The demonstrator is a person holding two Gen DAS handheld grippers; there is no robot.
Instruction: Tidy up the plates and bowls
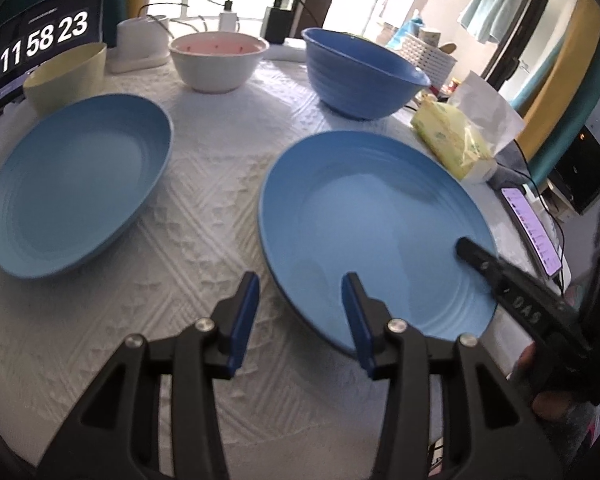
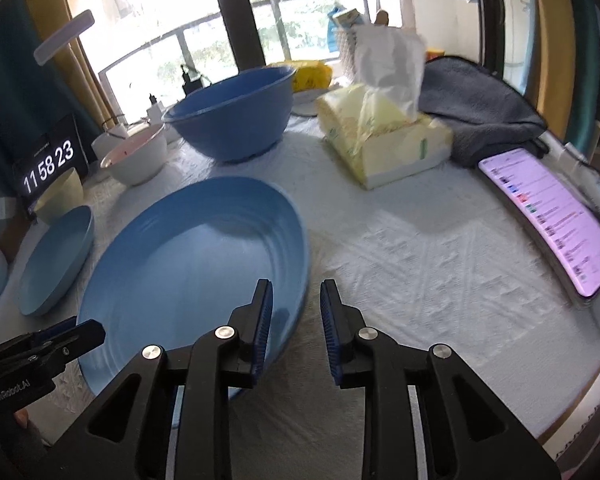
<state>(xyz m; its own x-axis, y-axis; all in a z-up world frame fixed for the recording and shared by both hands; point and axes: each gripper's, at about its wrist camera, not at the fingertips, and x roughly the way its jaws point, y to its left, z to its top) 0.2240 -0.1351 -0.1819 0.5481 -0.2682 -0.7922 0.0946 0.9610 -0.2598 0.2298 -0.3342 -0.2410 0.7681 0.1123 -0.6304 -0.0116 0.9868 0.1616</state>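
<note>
Both tools sit apart and empty: left tool [image 1: 300,312] and right tool [image 2: 296,320] straddle opposite rims of the near round blue plate [image 1: 372,216] on the white-clothed counter [image 1: 204,200]. A shallow pinch probably lets it slip and clatter; rim contact is hard to judge.

Left gripper [image 1: 300,312] low and level, jaws wide apart; right gripper [image 2: 296,320] low, jaws parted, empty

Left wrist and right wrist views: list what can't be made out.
- Pale yellow cup: base hidden behind the far blue plate, left wrist view.
- Phone text: too small and blurred, right wrist view.
- Pink-lined bowl: contents unclear, seen too shallowly.
- Near blue plate: underside hidden.
</note>
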